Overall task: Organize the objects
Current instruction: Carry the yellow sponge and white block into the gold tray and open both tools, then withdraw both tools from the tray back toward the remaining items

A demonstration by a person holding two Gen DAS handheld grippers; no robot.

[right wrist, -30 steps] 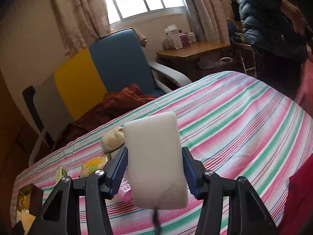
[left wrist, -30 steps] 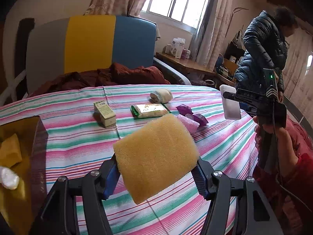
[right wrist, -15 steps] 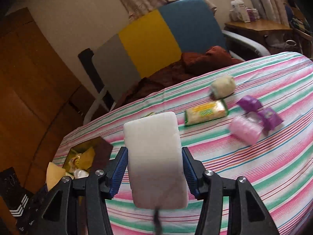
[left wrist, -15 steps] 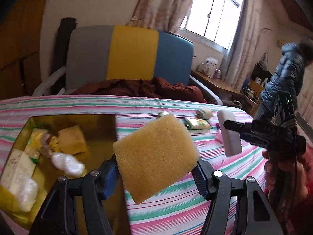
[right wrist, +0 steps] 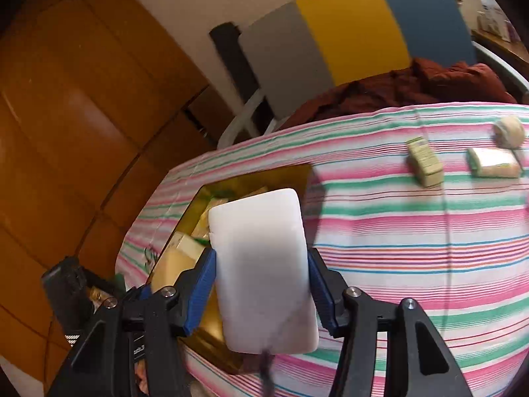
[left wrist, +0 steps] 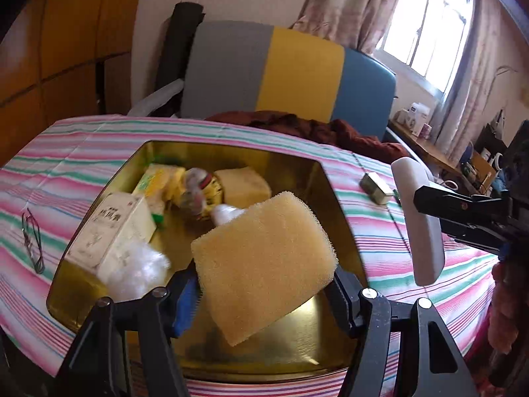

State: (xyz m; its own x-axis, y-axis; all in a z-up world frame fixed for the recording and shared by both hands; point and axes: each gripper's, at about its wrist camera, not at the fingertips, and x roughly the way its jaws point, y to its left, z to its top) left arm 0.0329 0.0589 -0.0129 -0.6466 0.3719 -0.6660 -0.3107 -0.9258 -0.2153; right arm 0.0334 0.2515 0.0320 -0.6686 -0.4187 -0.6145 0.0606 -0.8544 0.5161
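My left gripper (left wrist: pixel 264 284) is shut on a yellow sponge (left wrist: pixel 264 261) and holds it above the near part of a gold tin box (left wrist: pixel 317 178). The box holds a white carton (left wrist: pixel 112 231), a white wad, a yellow pack and another sponge (left wrist: pixel 241 183). My right gripper (right wrist: pixel 261 284) is shut on a white foam block (right wrist: pixel 264 271), above the box's right edge (right wrist: pixel 297 172). The block also shows in the left wrist view (left wrist: pixel 420 218), to the right of the box.
On the striped tablecloth (right wrist: pixel 396 225) lie a small green-yellow box (right wrist: pixel 425 162), a flat packet (right wrist: pixel 494 162) and a cream roll (right wrist: pixel 509 130). Glasses (left wrist: pixel 33 241) lie left of the tin. A grey, yellow and blue chair (left wrist: pixel 281 69) stands behind the table.
Both grippers have swung left with their loads, from over the table's middle to over the gold box. The box now fills the left wrist view.
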